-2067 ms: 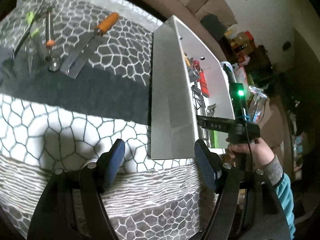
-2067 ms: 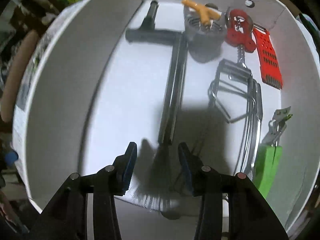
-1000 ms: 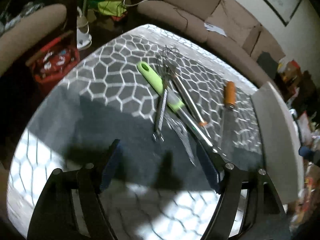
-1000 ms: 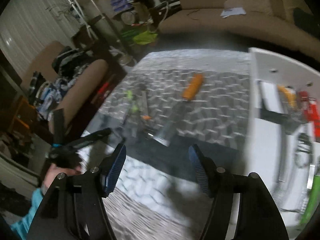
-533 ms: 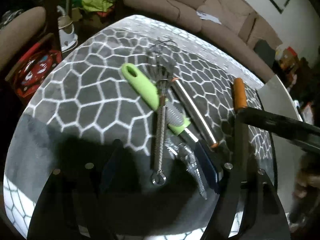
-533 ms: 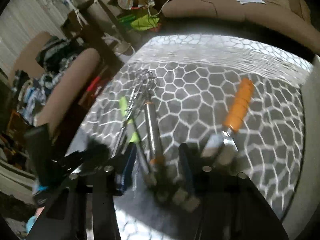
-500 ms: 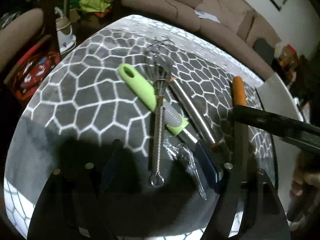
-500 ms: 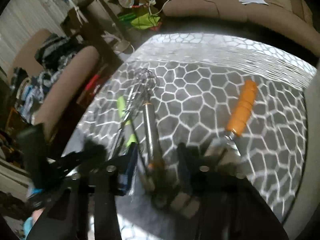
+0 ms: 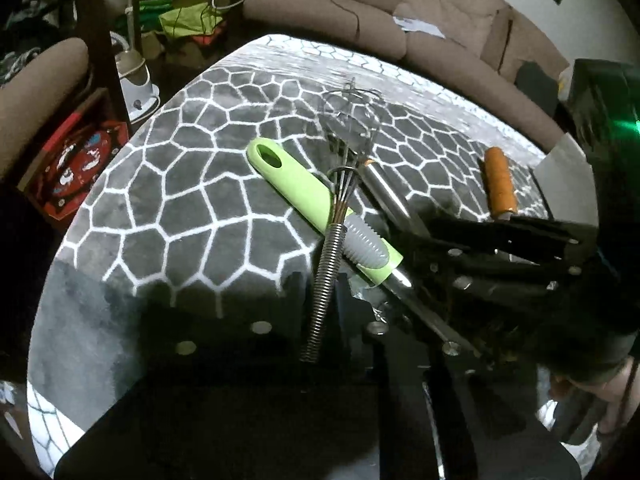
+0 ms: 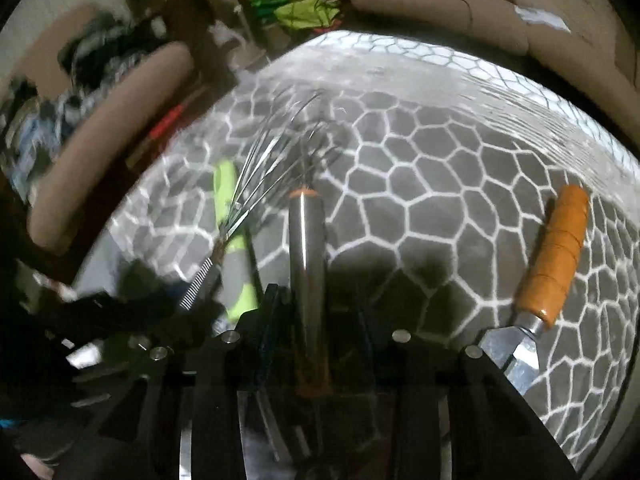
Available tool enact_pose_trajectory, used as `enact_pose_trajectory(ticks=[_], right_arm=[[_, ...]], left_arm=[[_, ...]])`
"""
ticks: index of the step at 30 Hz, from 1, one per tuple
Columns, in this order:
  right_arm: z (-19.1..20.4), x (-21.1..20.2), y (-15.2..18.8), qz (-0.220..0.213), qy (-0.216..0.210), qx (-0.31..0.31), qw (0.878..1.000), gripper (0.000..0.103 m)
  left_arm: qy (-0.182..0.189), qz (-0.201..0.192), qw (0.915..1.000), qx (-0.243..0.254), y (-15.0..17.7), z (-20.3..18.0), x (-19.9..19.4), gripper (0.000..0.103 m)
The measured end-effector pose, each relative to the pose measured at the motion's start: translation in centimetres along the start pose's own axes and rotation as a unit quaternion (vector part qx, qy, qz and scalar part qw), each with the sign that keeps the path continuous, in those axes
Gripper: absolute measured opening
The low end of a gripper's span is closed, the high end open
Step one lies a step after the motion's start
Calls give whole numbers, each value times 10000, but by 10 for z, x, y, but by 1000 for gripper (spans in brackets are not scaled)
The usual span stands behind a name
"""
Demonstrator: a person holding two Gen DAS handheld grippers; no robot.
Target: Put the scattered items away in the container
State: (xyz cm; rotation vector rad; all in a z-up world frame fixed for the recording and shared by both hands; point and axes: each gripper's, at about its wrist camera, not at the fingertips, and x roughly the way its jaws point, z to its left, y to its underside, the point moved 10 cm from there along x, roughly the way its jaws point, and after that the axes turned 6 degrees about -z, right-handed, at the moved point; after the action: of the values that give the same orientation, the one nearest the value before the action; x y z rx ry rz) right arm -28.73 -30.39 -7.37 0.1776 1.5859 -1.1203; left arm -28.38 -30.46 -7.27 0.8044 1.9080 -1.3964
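Note:
Several utensils lie on the grey honeycomb cloth (image 9: 168, 208). In the left wrist view my left gripper (image 9: 320, 300) straddles the coiled-wire handle of a small whisk (image 9: 326, 276), its fingers close on either side of it. A green-handled tool (image 9: 312, 200) lies under the whisk. My right gripper (image 10: 316, 320) has its fingers on either side of the steel handle of a larger whisk (image 10: 306, 240). It also shows from the side in the left wrist view (image 9: 500, 248). An orange-handled scraper (image 10: 552, 268) lies to the right. Contact is lost in shadow for both.
The white container's corner (image 9: 564, 160) shows at the right edge of the left wrist view, past the orange handle (image 9: 498, 184). A brown sofa (image 9: 400, 12) runs behind the table. A chair arm (image 10: 104, 144) and floor clutter lie to the left.
Both grippers have dropped lower and closer to the utensils. The left fingers have narrowed around the small whisk's coil handle. The right gripper now straddles the steel whisk handle.

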Motion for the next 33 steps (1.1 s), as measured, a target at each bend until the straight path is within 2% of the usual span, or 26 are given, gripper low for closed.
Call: enact_pose_trajectory(ticks=[2, 7, 10, 14, 18, 21, 25, 29, 31, 33], right_arm=[[3, -1, 1, 21, 119, -198, 9997, 18], [-4, -12, 16, 164, -20, 141, 9998, 18], [-4, -30, 37, 186, -259, 371, 9988, 18], [-3, -65, 85, 229, -558, 643, 9961, 18], [0, -102, 148, 279, -775, 931, 9922, 18], [6, -136, 193, 206, -619, 958, 9933, 18], [8, -173, 246, 53, -653, 1421, 9877, 18], [6, -201, 280, -149, -612, 1755, 9825, 18], [4, -209, 288, -235, -394, 1667, 9849, 19], [-2, -216, 296, -295, -75, 1509, 9881, 20]], left_arm=[[31, 21, 10000, -48, 1, 0, 0, 12], [360, 351, 9983, -280, 17, -9, -9, 11], [402, 564, 9973, -255, 43, -18, -26, 11], [501, 902, 9942, -289, 93, -40, -57, 10], [521, 956, 9940, -46, 153, -71, -97, 9], [730, 991, 9924, -40, 196, -94, -123, 10], [736, 1013, 9914, 374, 237, -122, -149, 10], [715, 1044, 9899, 641, 259, -139, -164, 10], [603, 993, 9905, 733, 264, -143, -169, 11], [555, 926, 9922, 617, 261, -139, -169, 14]])
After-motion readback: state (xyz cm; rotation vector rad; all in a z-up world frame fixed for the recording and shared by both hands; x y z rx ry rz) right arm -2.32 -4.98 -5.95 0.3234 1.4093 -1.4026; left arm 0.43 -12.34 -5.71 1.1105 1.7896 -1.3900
